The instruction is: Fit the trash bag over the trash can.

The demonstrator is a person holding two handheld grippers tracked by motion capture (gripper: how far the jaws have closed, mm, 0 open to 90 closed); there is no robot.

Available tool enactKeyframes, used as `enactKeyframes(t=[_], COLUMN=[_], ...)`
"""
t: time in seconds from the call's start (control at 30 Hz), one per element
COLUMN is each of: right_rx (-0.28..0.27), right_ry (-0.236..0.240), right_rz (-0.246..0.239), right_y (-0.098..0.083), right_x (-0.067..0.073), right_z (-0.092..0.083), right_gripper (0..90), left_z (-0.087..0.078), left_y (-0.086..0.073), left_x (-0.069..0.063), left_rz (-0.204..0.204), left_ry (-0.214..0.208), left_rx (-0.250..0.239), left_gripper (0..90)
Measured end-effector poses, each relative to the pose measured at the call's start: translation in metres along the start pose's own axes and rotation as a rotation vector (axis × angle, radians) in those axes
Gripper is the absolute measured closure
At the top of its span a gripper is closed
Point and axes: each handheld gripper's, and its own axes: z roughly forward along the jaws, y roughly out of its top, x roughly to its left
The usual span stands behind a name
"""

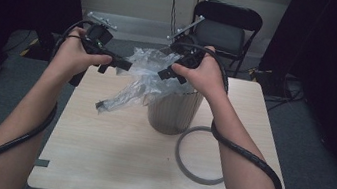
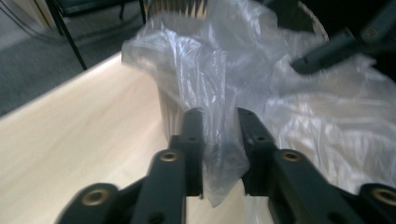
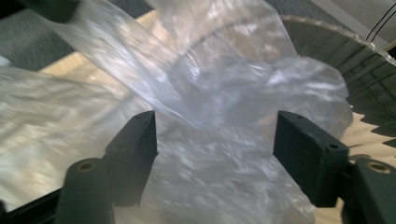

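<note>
Your left gripper [image 1: 113, 61] hangs above the desk's [image 1: 111, 157] far left corner, its jaws drawn narrow around a fold of the clear plastic bag [image 1: 141, 78]. In the left gripper view the bag [image 2: 219, 84] runs down between the two black jaws, which stand close on either side of the film; from that angle you cannot tell for certain that both pads press it, though the fold sits pinched in the gap and hangs out below them.

The bag billows from your left gripper across to the ribbed bin [image 1: 174, 110], which stands upright near the middle of the desk's far edge. One loose tail of the film trails down toward the desk, just left of the bin.

Your right gripper [image 1: 172, 72] is poised over the bin's mouth, at the bag's right side. In the right gripper view its jaws stand wide, with crumpled film [image 3: 219, 140] spread between them and neither pad pressing on it; the bin's rim [image 3: 336, 37] curves behind at upper right.

A grey ring [image 1: 186, 165] lies flat on the desk, just right of the bin's base toward the near right corner.
</note>
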Motion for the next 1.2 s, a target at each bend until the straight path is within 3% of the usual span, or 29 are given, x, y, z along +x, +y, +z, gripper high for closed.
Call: enactKeyframes(t=[0.2, 0.27, 0.3, 0.33, 0.37, 0.43, 0.47, 0.6, 0.9, 1.07, 1.13, 1.2], right_rx=[-0.011, -0.002, -0.002, 0.001, 0.006, 0.007, 0.009, 0.0, 0.009, 0.008, 0.004, 0.003], right_ry=[0.009, 0.003, 0.003, 0.01, 0.018, 0.024, 0.007, -0.012, -0.054, -0.055, -0.059, -0.066], right_rz=[-0.022, -0.02, -0.02, -0.015, 0.003, 0.019, 0.019, 0.058, 0.096, 0.112, 0.118, 0.122], right_y=[0.006, 0.007, 0.007, 0.007, 0.007, 0.006, 0.005, 0.003, -0.009, -0.014, -0.016, -0.016], right_x=[0.004, 0.004, 0.004, 0.003, -0.001, -0.003, -0.005, -0.015, -0.031, -0.036, -0.039, -0.04], right_z=[0.003, 0.006, 0.006, 0.008, 0.009, 0.01, 0.009, 0.006, -0.001, -0.005, -0.009, -0.012], right_gripper=[32.8, 49.4, 49.4, 57.7, 69.1, 76.8, 80.3, 86.9, 90.0, 90.0, 90.0, 90.0], left_z=[0.019, 0.025, 0.025, 0.027, 0.029, 0.032, 0.033, 0.032, 0.034, 0.041, 0.044, 0.045], left_y=[0.016, 0.019, 0.019, 0.02, 0.021, 0.02, 0.017, 0.007, -0.013, -0.018, -0.017, -0.017], left_x=[-0.013, -0.016, -0.016, -0.017, -0.018, -0.02, -0.023, -0.027, -0.021, -0.019, -0.021, -0.022], left_rz=[0.014, 0.033, 0.033, 0.039, 0.044, 0.057, 0.086, 0.094, 0.056, 0.037, 0.061, 0.059], left_ry=[-0.047, -0.058, -0.058, -0.056, -0.053, -0.029, -0.006, -0.009, 0.0, -0.052, -0.071, -0.085], left_rx=[-0.033, -0.041, -0.041, -0.056, -0.058, -0.053, -0.021, 0.037, 0.076, 0.08, 0.085, 0.094], left_gripper=[81.5, 79.8, 75.1, 75.1, 55.6, 38.9, 32.4, 23.4, 23.8, 36.2, 46.6, 53.0])
